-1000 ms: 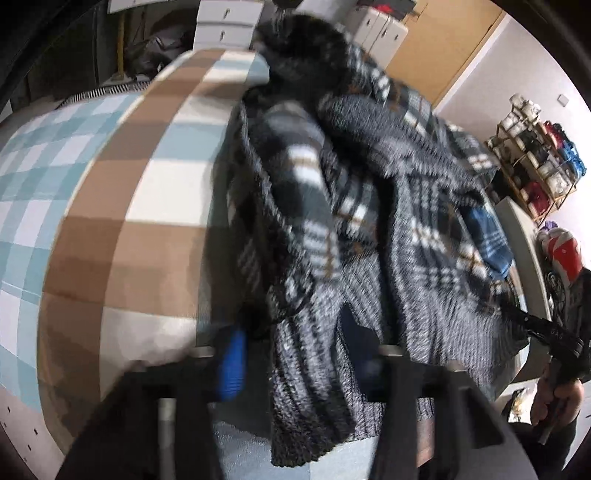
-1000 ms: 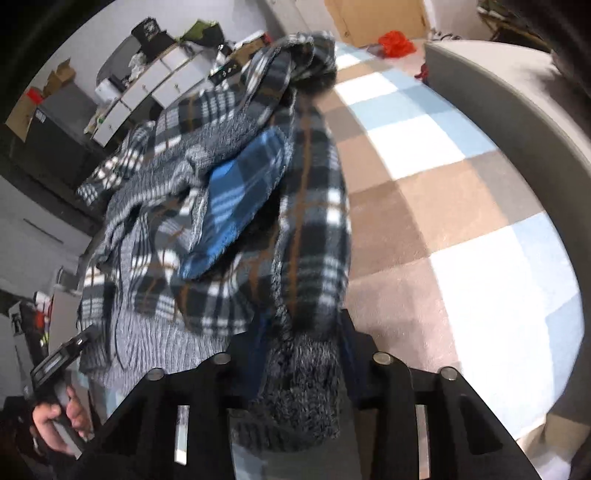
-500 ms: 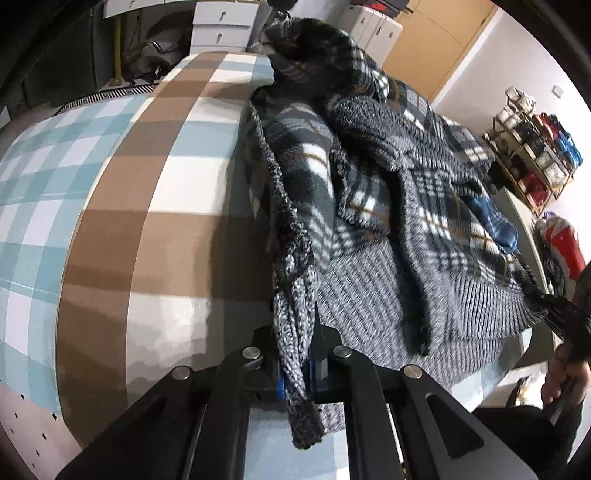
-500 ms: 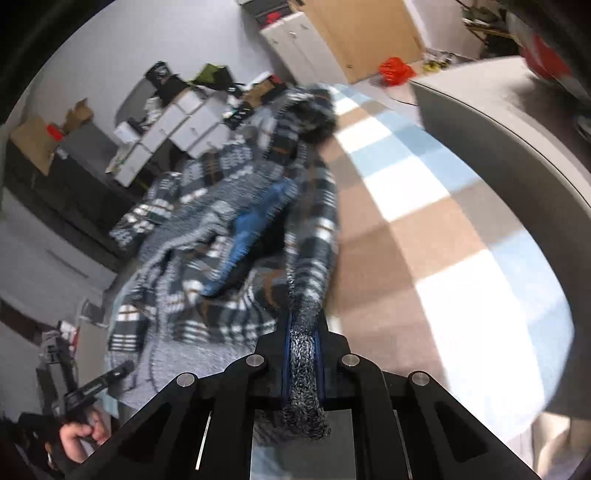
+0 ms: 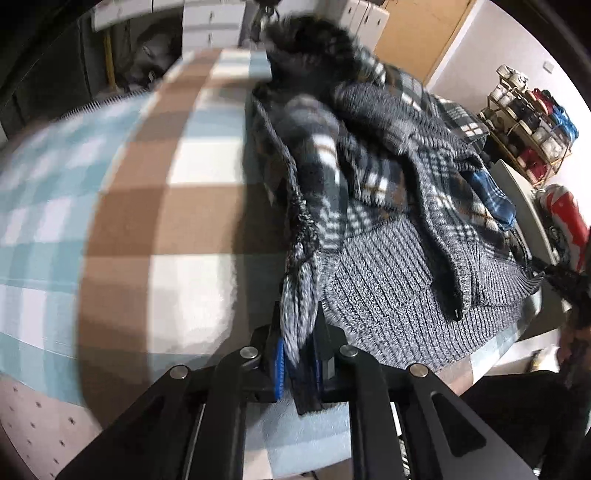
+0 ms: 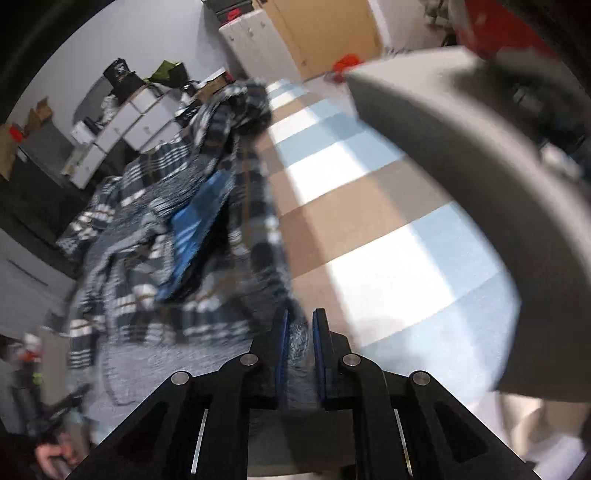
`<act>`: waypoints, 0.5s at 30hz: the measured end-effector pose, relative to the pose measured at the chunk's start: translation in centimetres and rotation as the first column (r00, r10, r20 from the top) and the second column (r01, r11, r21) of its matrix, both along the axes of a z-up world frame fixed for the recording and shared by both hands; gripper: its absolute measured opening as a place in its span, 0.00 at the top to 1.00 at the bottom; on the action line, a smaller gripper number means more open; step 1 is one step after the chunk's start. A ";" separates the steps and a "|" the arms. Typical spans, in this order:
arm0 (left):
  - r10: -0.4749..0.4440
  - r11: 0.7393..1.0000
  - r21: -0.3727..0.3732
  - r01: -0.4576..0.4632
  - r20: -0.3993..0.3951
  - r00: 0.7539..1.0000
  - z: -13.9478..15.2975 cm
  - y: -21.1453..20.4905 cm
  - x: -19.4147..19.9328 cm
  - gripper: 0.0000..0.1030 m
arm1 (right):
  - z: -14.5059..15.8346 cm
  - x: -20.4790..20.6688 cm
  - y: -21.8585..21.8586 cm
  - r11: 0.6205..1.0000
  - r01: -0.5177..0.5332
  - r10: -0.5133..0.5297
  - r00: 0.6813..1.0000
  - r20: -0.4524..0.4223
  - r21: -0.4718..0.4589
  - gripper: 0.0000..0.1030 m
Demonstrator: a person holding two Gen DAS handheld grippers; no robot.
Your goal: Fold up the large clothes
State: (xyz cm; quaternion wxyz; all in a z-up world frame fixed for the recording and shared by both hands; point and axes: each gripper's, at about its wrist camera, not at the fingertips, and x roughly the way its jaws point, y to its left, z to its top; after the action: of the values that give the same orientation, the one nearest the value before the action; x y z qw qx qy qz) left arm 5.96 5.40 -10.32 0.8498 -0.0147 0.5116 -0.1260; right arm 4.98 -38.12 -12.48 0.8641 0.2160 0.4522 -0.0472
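Observation:
A large dark plaid garment (image 5: pixel 388 184) with a grey ribbed knit hem (image 5: pixel 388 295) and a blue plaid lining lies crumpled on a checked brown, white and light-blue cover (image 5: pixel 147 184). My left gripper (image 5: pixel 299 332) pinches the knit edge at the garment's left corner; its jaws are opening slightly with the fabric still between the pads. In the right wrist view the same garment (image 6: pixel 166 221) spreads to the left, blurred. My right gripper (image 6: pixel 299 325) grips grey knit fabric between its blue pads; its jaws are easing open too.
A shoe rack (image 5: pixel 532 122) stands at the right wall and white drawers (image 5: pixel 210 22) at the back. A grey curved panel (image 6: pixel 480 166) borders the cover (image 6: pixel 369 229) on the right. White cabinets (image 6: pixel 122 125) and a wooden door (image 6: pixel 325 29) lie beyond.
Both grippers, wide around the hem a second ago, have closed on the knit edge. Each has drawn its corner up and outward, and the right view has tilted.

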 end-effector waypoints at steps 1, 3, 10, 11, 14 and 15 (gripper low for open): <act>0.001 1.000 0.022 -0.002 0.049 0.999 1.0 -0.3 -0.6 0.89 | 1.0 -0.5 0.1 1.000 0.015 -0.014 0.999 0.046 -0.017 0.87; 0.005 0.999 0.032 -0.009 0.138 0.990 3.3 -0.8 -1.7 0.89 | 2.5 -1.1 0.5 1.000 -0.011 0.011 0.991 0.135 -0.001 0.86; -0.191 0.963 0.224 0.149 0.177 0.966 5.5 -7.4 -2.0 0.10 | 5.3 -2.2 4.7 0.990 -0.113 0.136 0.934 0.332 -0.089 0.19; -0.223 0.933 0.324 0.156 0.180 0.958 5.0 -8.5 -2.1 0.10 | 5.5 -2.3 5.2 0.986 -0.123 0.153 0.930 0.334 -0.110 0.19; -0.373 0.841 0.489 0.232 0.213 0.903 3.9 -11.8 -3.0 0.10 | 5.3 -2.2 6.3 0.975 -0.146 0.193 0.928 0.318 -0.166 0.19; -0.416 0.811 0.525 0.257 0.211 0.884 3.4 -12.4 -3.2 0.10 | 5.2 -2.3 6.3 0.975 -0.152 0.198 0.928 0.317 -0.164 0.19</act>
State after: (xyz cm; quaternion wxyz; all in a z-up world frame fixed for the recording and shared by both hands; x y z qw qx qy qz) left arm 2.76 -6.95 -6.90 0.8601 0.3098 0.3781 -0.1457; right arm 2.65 -31.82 -7.27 0.9412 0.1198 0.3137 0.0365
